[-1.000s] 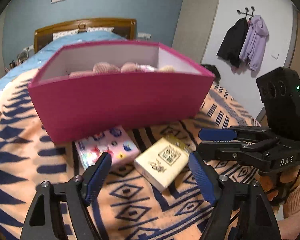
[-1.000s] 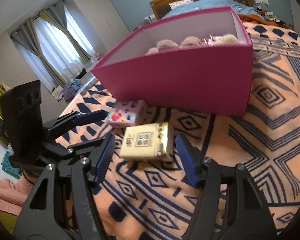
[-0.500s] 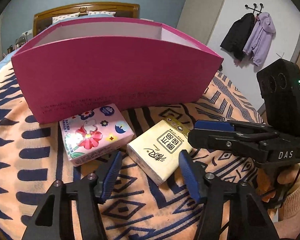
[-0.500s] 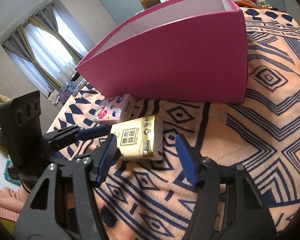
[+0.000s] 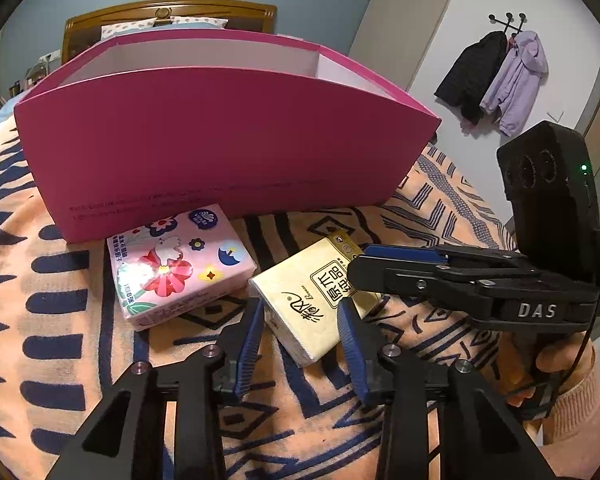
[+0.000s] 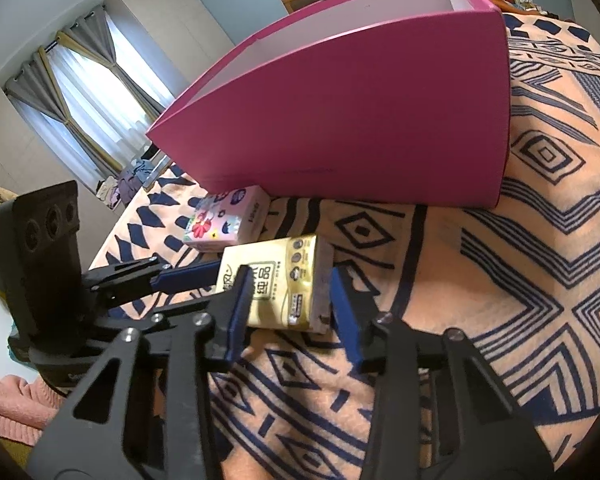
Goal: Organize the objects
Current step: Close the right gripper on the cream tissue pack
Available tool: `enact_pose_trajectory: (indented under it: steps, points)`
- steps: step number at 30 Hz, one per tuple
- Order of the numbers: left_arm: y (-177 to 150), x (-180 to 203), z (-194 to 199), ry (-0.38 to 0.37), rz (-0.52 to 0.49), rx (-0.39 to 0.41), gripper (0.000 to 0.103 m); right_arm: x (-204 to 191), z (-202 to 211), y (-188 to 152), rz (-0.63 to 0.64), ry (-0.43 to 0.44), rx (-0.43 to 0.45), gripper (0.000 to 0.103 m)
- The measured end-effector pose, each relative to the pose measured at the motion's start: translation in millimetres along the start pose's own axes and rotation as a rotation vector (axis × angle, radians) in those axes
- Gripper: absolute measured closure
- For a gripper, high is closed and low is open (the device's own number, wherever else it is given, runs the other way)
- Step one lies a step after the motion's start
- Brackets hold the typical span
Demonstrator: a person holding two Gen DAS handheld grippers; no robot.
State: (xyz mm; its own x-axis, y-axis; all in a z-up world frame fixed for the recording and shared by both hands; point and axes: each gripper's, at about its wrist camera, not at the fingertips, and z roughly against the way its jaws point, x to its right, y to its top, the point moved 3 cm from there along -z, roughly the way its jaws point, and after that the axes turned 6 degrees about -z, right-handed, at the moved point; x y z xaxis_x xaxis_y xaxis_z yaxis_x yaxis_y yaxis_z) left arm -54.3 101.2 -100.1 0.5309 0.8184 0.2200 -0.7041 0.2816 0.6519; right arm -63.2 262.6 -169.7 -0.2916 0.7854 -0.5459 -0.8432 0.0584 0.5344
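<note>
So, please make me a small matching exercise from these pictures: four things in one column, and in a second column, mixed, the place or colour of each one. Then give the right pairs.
Things:
1. box
2. floral tissue pack
3. yellow tissue pack
4. jackets

Descriptions:
A. lies between the blue fingers of both grippers
B. hang on wall hooks
C. magenta outside, pale inside, standing on the patterned blanket
D. pink, lies close by the foot of the box

Pairs: 1-C, 2-D, 3-A, 4-B

The left gripper and right gripper are both open around the yellow pack.
</note>
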Motion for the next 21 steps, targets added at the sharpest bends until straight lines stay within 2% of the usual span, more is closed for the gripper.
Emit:
enact_pose_trajectory:
  steps: [6,21]
  points:
    - [0,0,2,-0.004,0.002,0.000,0.069,3,1,-2,-0.005,0.002,-0.005,0.067]
    - [3,7,5,-0.011,-0.007,0.026,0.069,-1,19,-11,-0.023,0.038,0.033,0.067]
